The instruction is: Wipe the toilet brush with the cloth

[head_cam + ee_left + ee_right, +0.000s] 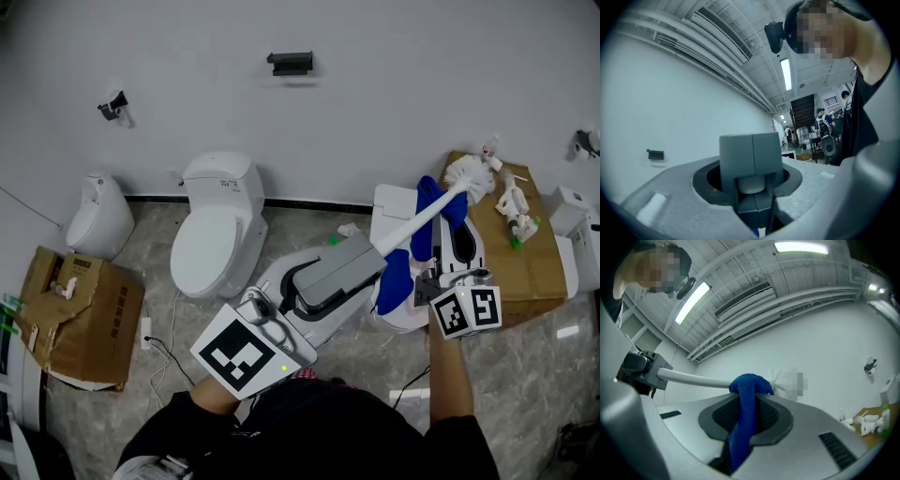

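The toilet brush (412, 223) is held in the air in front of the person, its bristle head toward a cardboard box (525, 253). A blue cloth (749, 385) hangs looped over its white shaft, just short of the bristles. The right gripper (750, 404) has its fingers clenched on the cloth's hanging part. The left gripper (751, 185) has its fingers grasping the brush's grey handle block

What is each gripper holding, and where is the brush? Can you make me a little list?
left gripper: fingers shut on the handle end of the toilet brush
right gripper: shut on the blue cloth
cloth: draped over the brush handle, close to the bristles
toilet brush: held up in the air, bristle end toward the cardboard box
under them: a white toilet
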The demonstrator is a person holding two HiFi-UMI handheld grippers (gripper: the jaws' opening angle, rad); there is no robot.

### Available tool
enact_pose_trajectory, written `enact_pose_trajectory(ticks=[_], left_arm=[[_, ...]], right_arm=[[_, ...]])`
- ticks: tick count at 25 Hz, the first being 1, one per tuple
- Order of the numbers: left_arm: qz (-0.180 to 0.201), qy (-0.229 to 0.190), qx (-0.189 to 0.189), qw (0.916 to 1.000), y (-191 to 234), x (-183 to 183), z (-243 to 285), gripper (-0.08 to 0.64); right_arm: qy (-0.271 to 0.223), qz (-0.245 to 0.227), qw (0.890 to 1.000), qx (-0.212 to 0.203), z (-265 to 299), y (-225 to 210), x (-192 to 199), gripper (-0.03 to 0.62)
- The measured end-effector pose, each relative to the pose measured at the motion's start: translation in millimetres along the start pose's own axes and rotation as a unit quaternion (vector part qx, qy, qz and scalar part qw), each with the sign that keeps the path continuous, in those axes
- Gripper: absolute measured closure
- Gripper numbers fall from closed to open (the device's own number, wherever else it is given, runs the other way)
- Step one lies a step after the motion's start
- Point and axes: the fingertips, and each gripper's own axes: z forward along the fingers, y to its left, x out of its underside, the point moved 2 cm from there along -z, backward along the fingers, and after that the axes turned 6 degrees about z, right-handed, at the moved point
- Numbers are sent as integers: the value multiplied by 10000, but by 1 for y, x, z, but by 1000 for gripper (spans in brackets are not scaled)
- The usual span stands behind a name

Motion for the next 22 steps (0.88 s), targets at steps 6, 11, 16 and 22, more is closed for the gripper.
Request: enact_pose_trajectory(ticks=[6, 11, 16, 22], left_arm=[[5, -14, 4, 10000, -2, -2, -1, 380], [27, -6, 17, 10000, -2, -2, -1, 381], [84, 2, 21, 10000, -4, -2, -1, 380], [84, -83, -32, 9999, -5, -5, -2, 382]], right_arm=[[-56, 76, 9997, 210, -1, -8, -2, 526], [-109, 130, 9996, 225, 0, -11, -4, 526], [-145, 182, 9994, 265, -1, -14, -5, 526], [-96, 251, 9991, 318, -4, -14, -3, 526]])
